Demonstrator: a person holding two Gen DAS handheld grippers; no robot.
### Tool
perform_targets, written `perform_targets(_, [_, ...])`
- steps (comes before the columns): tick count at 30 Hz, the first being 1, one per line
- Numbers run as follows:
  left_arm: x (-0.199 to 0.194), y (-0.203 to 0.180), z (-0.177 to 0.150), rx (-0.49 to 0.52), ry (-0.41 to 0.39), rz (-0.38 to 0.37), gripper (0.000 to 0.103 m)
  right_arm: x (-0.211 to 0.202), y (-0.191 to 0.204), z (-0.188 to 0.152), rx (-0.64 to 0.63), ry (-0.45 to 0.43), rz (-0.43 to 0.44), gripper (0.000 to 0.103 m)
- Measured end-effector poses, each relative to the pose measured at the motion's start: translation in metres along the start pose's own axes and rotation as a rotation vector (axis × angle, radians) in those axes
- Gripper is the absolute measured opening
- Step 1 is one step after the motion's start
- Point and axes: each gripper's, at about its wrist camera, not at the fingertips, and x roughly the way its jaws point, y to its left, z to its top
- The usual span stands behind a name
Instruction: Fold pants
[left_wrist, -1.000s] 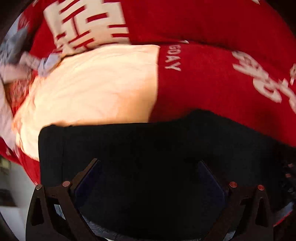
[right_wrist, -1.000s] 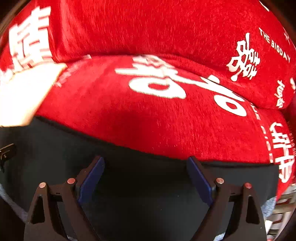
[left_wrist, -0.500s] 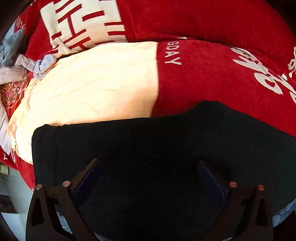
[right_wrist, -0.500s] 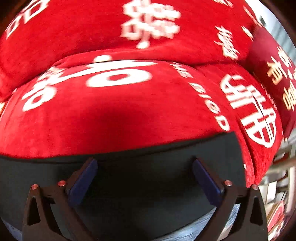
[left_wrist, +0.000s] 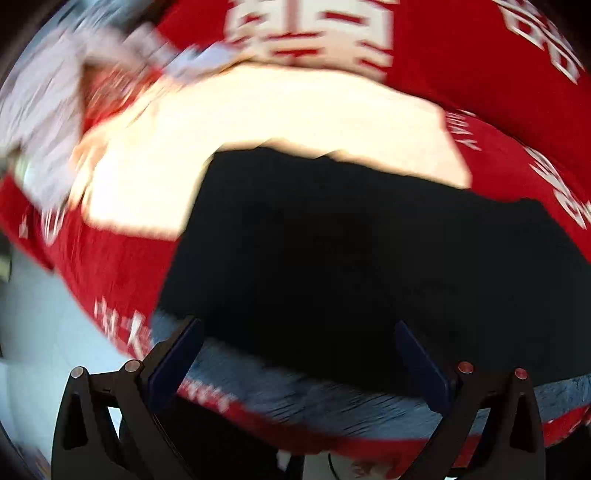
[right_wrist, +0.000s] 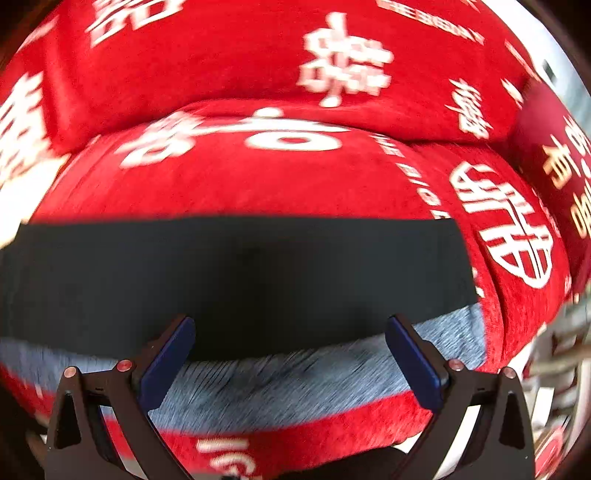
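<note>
Right gripper (right_wrist: 290, 354) spread wide, nothing held; jaws just opened, above pants (right_wrist: 236, 280). Left gripper (left_wrist: 295, 354) released too. Pants lie flat on red sofa (right_wrist: 258, 184). Step: between folds. Next: I re-grasp edge at 3 o'clock.

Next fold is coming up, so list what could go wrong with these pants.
1. Both tools, left and right, stand open with nothing gripped; a careless pinch near the pants' edge may also catch the grey cloth beneath.
2. The pants overlap the cream cloth in the left view; dragging them could pull it along.
3. Both views are blurred, so aiming for an edge now may miss.
</note>
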Motion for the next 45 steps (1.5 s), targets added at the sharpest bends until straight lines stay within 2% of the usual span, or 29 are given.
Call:
perform_targets(2, [0.021, 0.02, -0.007, -0.05, 0.074, 0.035, 0.103, 0.014, 0.007, -0.008, -0.024, 0.04, -0.004, 0.103])
perform_targets(3, [0.028, 0.027, -0.01, -0.068, 0.095, 0.021, 0.103, 0.02, 0.008, -0.011, -0.009, 0.056, -0.001, 0.102])
perform_targets(4, [0.028, 0.035, -0.011, -0.106, 0.094, -0.021, 0.103, 0.022, 0.004, -0.012, 0.028, 0.048, 0.022, 0.103])
perform_targets(6, [0.022, 0.038, -0.007, -0.131, 0.091, 0.0, 0.103, 0.025, -0.005, -0.01, 0.092, 0.064, 0.051, 0.103])
perform_targets(8, [0.015, 0.035, 0.006, -0.11, 0.052, 0.013, 0.103, 0.023, -0.003, -0.012, 0.096, 0.06, 0.045, 0.103])
perform_targets(11, [0.013, 0.035, 0.043, -0.132, 0.017, 0.035, 0.103, 0.022, -0.001, -0.017, 0.094, 0.03, 0.036, 0.103])
perform_targets(14, [0.024, 0.036, 0.084, -0.178, 0.03, 0.078, 0.103, 0.022, 0.001, -0.022, 0.104, 0.0, 0.035, 0.103])
perform_targets(17, [0.047, 0.029, 0.115, -0.154, 0.085, 0.157, 0.103, 0.021, 0.003, -0.024, 0.108, -0.018, 0.024, 0.103])
perform_targets(19, [0.062, 0.023, 0.124, -0.138, 0.126, 0.189, 0.103, 0.021, 0.002, -0.024, 0.112, -0.018, 0.024, 0.103])
perform_targets(22, [0.051, 0.004, 0.127, -0.117, 0.093, 0.271, 0.103, 0.022, 0.002, -0.021, 0.111, -0.015, 0.019, 0.103])
perform_targets(23, [0.04, -0.007, 0.126, -0.102, 0.063, 0.239, 0.103, 0.022, 0.001, -0.022, 0.113, -0.018, 0.02, 0.103])
perform_targets(25, [0.021, -0.034, 0.115, -0.061, 0.041, 0.095, 0.103, 0.021, 0.002, -0.022, 0.114, -0.018, 0.017, 0.103])
perform_targets(26, [0.016, -0.05, 0.112, -0.027, 0.037, 0.049, 0.103, 0.019, 0.003, -0.02, 0.116, -0.005, 0.005, 0.103])
perform_targets(28, [0.002, -0.088, 0.105, 0.075, 0.011, 0.001, 0.103, 0.008, 0.008, -0.016, 0.118, -0.009, -0.015, 0.103])
perform_targets(30, [-0.006, -0.122, 0.099, 0.149, -0.005, -0.026, 0.103, -0.019, 0.022, -0.005, 0.08, -0.112, 0.073, 0.103])
perform_targets(32, [-0.004, -0.141, 0.093, 0.149, 0.012, -0.08, 0.103, -0.042, 0.052, 0.014, -0.034, -0.187, 0.133, 0.103])
perform_targets(36, [-0.002, -0.153, 0.062, 0.116, 0.011, -0.071, 0.103, -0.051, 0.124, 0.061, -0.232, -0.228, 0.215, 0.103])
perform_targets(39, [0.004, -0.151, 0.035, 0.122, 0.033, -0.065, 0.103, -0.035, 0.179, 0.092, -0.323, -0.205, 0.261, 0.103])
perform_targets(41, [0.016, -0.15, 0.023, 0.134, 0.075, -0.058, 0.103, -0.017, 0.221, 0.113, -0.395, -0.17, 0.274, 0.103])
perform_targets(43, [0.022, -0.142, 0.019, 0.1, 0.073, -0.094, 0.103, 0.002, 0.253, 0.126, -0.449, -0.13, 0.274, 0.103])
perform_targets(45, [0.022, -0.142, 0.019, 0.095, 0.079, -0.101, 0.103, 0.026, 0.284, 0.134, -0.511, -0.081, 0.236, 0.103])
